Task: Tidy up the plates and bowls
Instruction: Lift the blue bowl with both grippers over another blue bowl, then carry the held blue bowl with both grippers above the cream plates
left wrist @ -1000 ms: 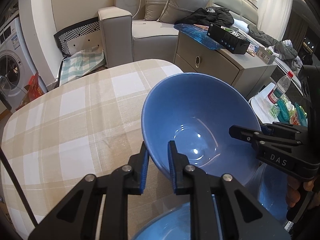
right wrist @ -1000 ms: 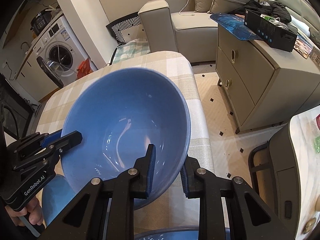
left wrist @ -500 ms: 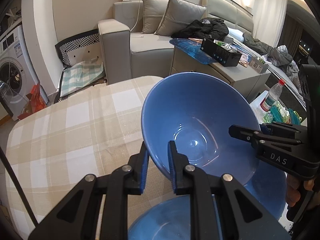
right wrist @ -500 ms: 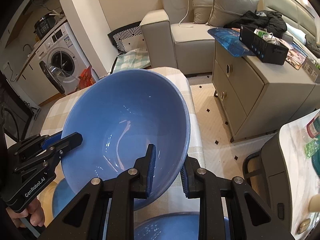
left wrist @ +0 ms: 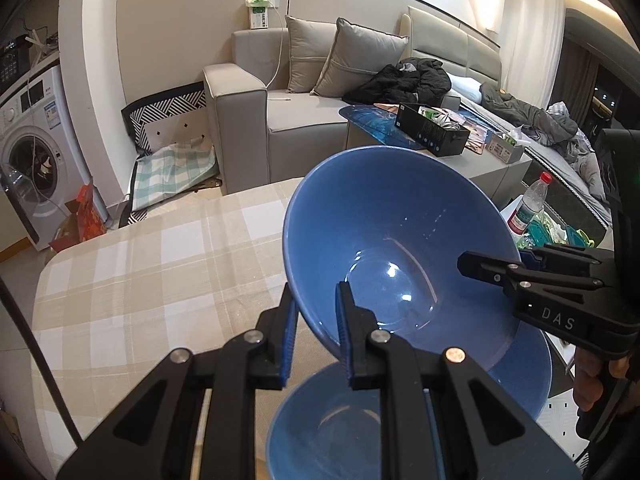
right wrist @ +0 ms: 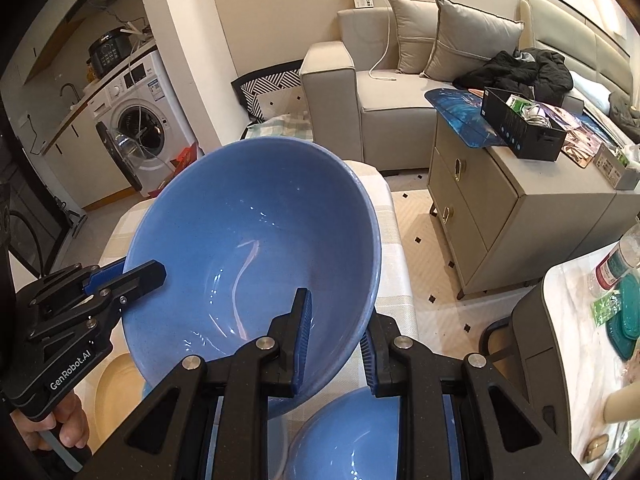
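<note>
Both hand-held grippers (left wrist: 314, 334) (right wrist: 336, 344) clamped on blue bowl (left wrist: 384, 248); right view alone: perhaps a yellow plate (right wrist: 116, 388).

This is a lived-in home, an open living room with a laundry corner. A grey sofa (left wrist: 256, 120) with cushions (left wrist: 352, 60) and a black jacket (left wrist: 404, 80) thrown on it stands by the wall. A washing machine (right wrist: 136, 136) sits under a counter with a tap. A cabinet with drawers (right wrist: 500, 200) carries a black box (right wrist: 520, 128) and papers. The worktop (left wrist: 140, 280) wears a checked cloth, and a water bottle (left wrist: 528, 208) stands nearby.
</note>
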A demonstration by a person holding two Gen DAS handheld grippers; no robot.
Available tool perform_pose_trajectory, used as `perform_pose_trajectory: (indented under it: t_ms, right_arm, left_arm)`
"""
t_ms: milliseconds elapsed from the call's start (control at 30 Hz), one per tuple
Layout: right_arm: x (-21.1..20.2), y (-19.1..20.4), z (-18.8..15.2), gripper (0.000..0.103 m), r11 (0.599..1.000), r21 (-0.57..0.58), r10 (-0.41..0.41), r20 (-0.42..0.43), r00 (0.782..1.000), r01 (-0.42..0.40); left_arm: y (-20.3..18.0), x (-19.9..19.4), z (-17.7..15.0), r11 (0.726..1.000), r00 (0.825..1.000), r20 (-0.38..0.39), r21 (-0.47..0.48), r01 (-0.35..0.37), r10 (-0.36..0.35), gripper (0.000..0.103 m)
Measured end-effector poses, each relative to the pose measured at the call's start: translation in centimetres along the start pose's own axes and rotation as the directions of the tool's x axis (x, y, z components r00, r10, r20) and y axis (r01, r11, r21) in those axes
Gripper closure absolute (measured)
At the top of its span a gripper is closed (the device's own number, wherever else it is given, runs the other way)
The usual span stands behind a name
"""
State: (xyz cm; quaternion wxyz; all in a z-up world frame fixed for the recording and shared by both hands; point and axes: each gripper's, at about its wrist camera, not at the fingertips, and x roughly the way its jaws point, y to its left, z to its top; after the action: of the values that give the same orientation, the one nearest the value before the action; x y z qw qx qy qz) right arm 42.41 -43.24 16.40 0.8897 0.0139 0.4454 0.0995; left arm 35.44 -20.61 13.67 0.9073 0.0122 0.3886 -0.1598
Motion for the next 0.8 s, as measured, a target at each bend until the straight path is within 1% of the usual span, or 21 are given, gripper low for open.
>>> perform_pose_trajectory:
  t_ms: [233, 467, 667, 800]
  right_arm:
    - [-1.7, 2.5, -1.8, 0.08, 1.0, -0.024, 0.008, -0.002, 1.0, -0.008]
    - [-2.4, 4.8, -4.6, 0.08, 0.999, -0.049, 0.016, -0.021, 1.0, -0.017]
    - [-2.7, 6.0, -6.7, 0.08, 0.998, -0.069, 0.005, -0.048, 0.999, -0.008]
    - [-3.1, 6.3, -7.6, 0.08, 0.997, -0.072, 0.003, -0.047, 0.999, -0.007]
  left_arm:
    - [0.8, -2.5, -2.3, 1.0, 1.0, 0.002, 0.001, -0.006, 0.006, 0.086]
    - [1.7, -4.1, -5.4, 0.999, 1.0, -0.007, -0.032, 0.0, 0.0, 0.086]
    - [1.8, -5.5, -7.5, 0.999, 1.0, -0.006, -0.033, 0.005, -0.006, 0.086]
    - [1.5, -6.0, -8.5, 1.0, 1.0, -0.009, -0.025, -0.002, 0.002, 0.086]
